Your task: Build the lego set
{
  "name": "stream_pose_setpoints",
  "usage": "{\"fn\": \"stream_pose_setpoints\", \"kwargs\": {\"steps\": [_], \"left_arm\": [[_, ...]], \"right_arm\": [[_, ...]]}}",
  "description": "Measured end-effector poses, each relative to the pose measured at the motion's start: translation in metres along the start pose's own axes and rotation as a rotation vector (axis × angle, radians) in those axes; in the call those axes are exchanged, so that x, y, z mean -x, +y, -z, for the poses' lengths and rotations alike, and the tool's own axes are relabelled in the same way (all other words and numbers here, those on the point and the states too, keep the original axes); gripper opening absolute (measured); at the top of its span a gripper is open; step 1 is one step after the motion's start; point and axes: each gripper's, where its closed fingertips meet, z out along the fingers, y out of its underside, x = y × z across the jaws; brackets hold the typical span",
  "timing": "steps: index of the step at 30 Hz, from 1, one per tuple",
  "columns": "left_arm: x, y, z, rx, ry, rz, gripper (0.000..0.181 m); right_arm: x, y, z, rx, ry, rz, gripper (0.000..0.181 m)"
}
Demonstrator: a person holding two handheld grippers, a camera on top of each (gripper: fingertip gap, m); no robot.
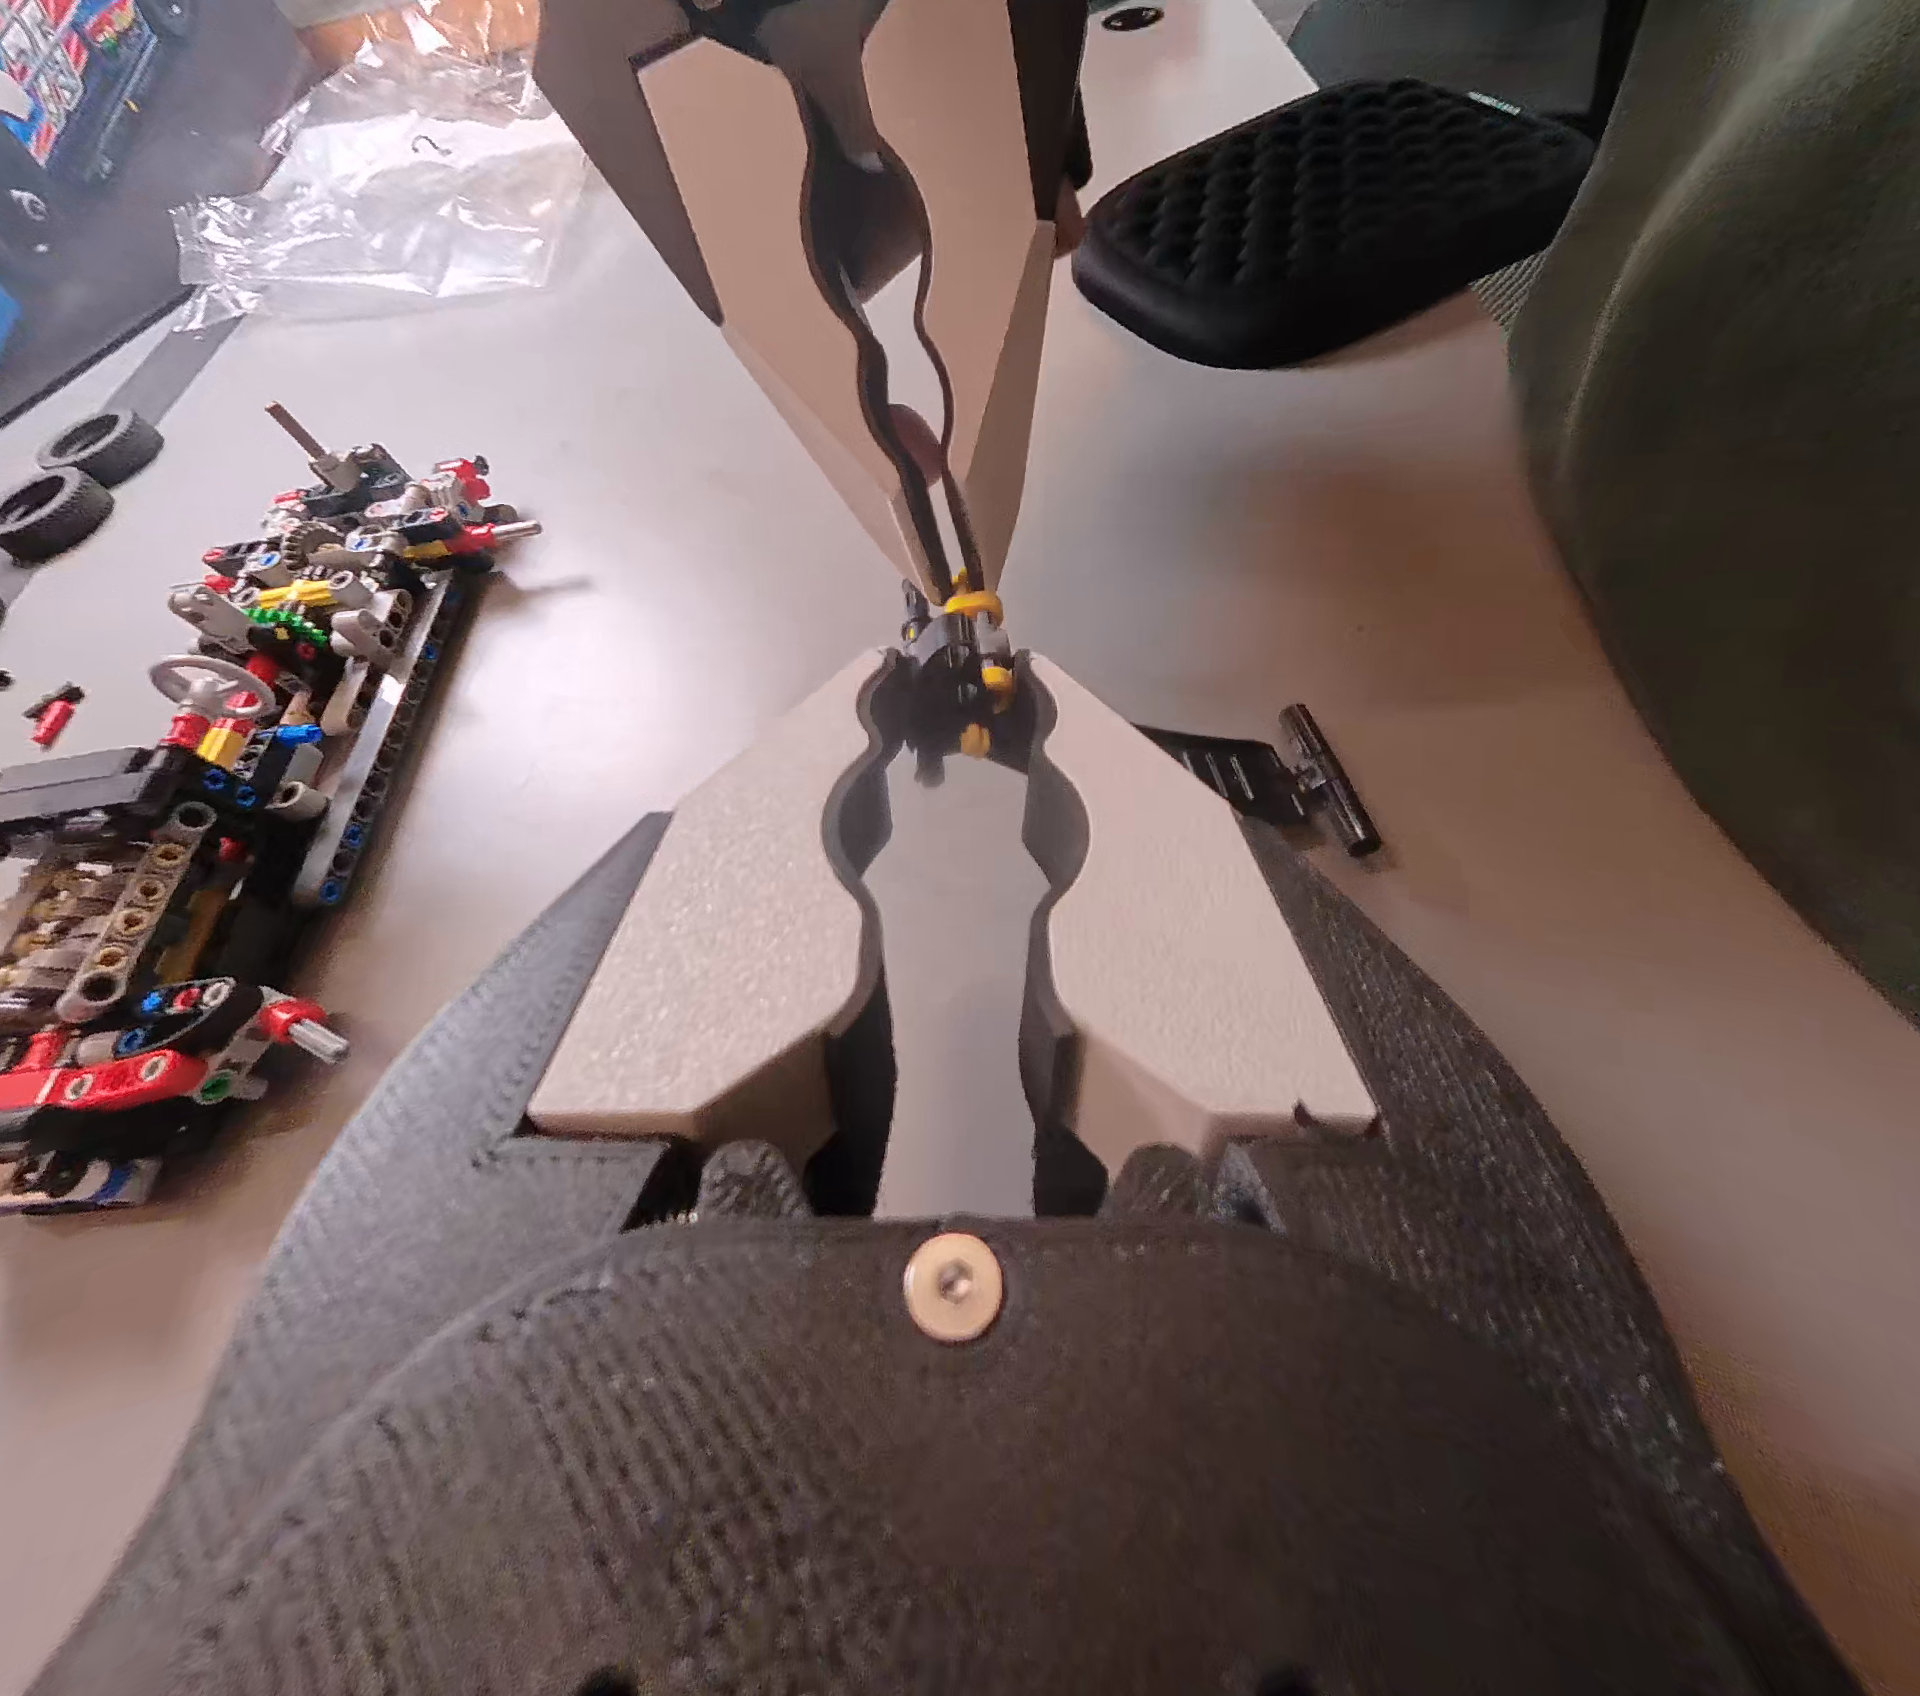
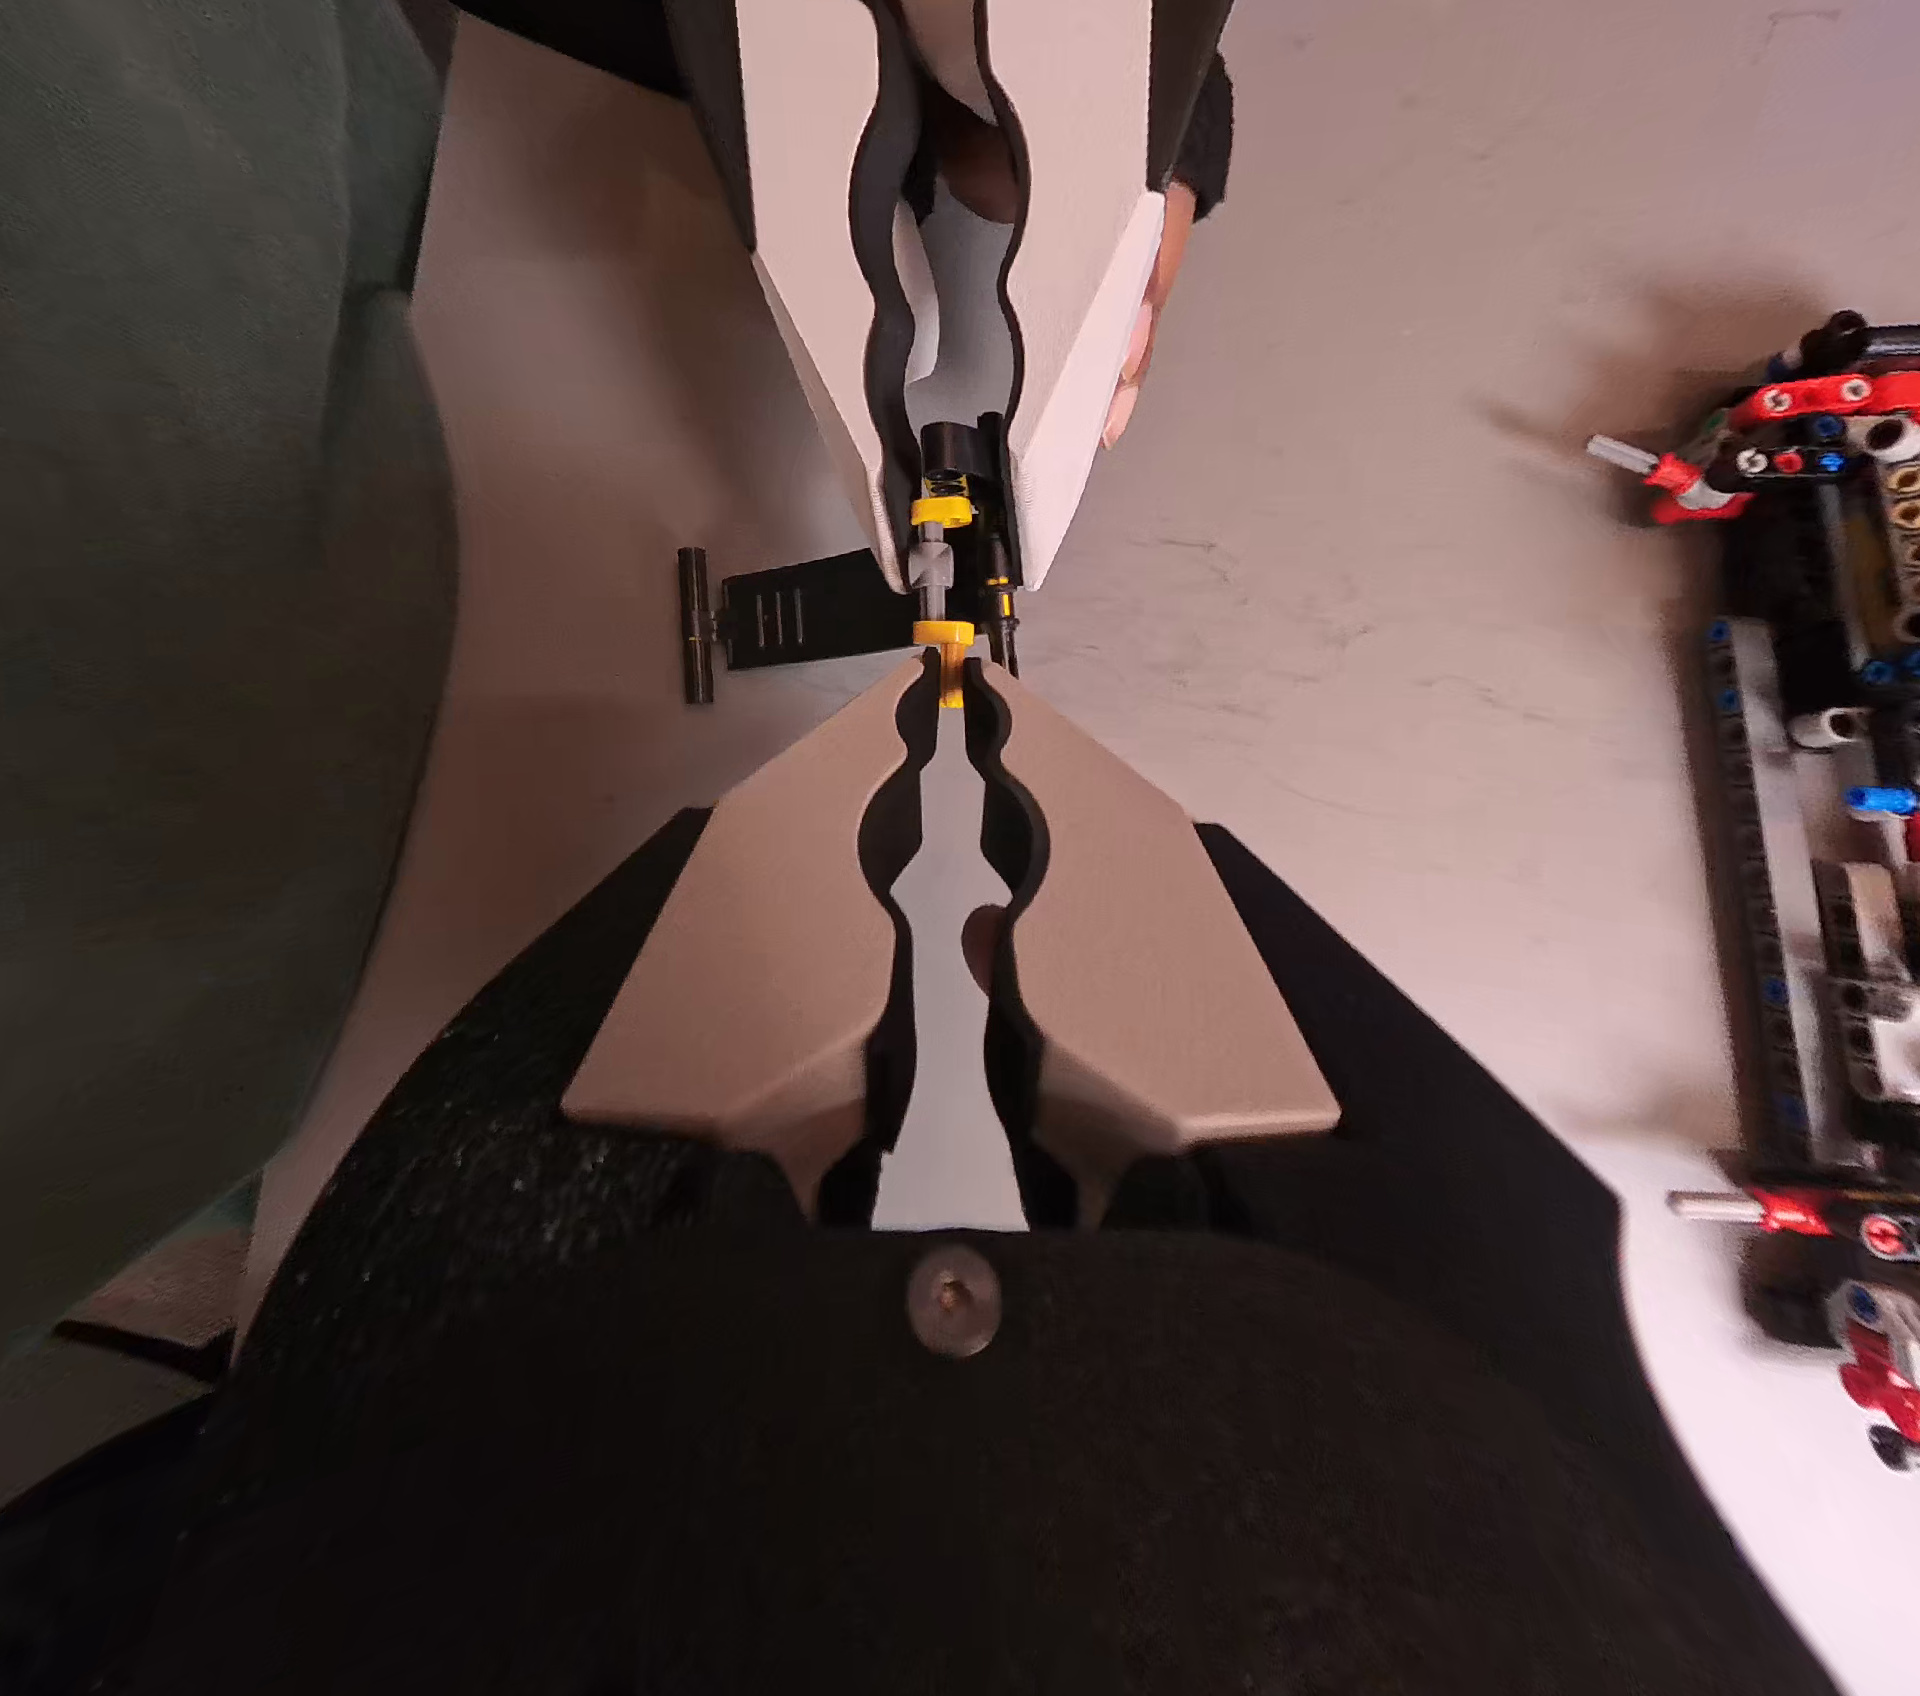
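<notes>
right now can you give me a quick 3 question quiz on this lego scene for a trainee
1. True or false: both grippers are shut on the same small black and yellow sub-assembly.
2. What lies flat on the table just beyond the fingertips of the left gripper? A) a wheel B) a black panel piece with a bar at its end C) a screwdriver
3. In the left wrist view, on which side of the picture does the partly built car chassis lie?

Key
1. True: the right gripper pinches its yellow axle end, the left holds its black body.
2. B, the black panel piece.
3. The left side.
</notes>
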Motion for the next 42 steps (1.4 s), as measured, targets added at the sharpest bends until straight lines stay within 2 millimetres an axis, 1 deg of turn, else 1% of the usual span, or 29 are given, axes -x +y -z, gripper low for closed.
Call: {"fn": "stream_pose_setpoints", "kwargs": {"steps": [1, 6, 10, 12, 17, 31, 37, 42], "left_arm": [[-0.001, -0.001, 0.000, -0.009, 0.009, 0.013, 0.018], [-0.004, -0.007, 0.002, -0.053, 0.049, 0.071, 0.018], [-0.010, -0.001, -0.004, -0.005, 0.066, 0.057, 0.018], [-0.010, -0.001, -0.004, -0.008, 0.062, 0.073, 0.018], [-0.007, -0.005, -0.003, -0.033, 0.051, 0.093, 0.018], [-0.005, -0.004, -0.006, -0.021, 0.008, 0.082, 0.018], [-0.008, -0.005, -0.009, -0.025, 0.012, 0.073, 0.018], [-0.010, -0.013, -0.007, -0.073, 0.020, 0.085, 0.018]], "right_arm": [[0.001, 0.000, 0.000, -0.011, -0.014, -0.008, 0.000], [0.005, -0.006, 0.004, -0.100, -0.060, -0.053, 0.000], [0.010, 0.001, -0.001, -0.046, -0.087, -0.041, 0.000], [0.009, 0.001, -0.002, -0.031, -0.095, -0.057, 0.000], [0.007, -0.003, 0.001, -0.056, -0.115, -0.113, 0.000], [0.004, -0.001, 0.000, -0.090, -0.138, -0.278, 0.000], [0.008, 0.002, -0.001, -0.116, -0.132, -0.302, 0.000], [0.010, -0.001, 0.001, -0.161, -0.137, -0.321, 0.000]]}}
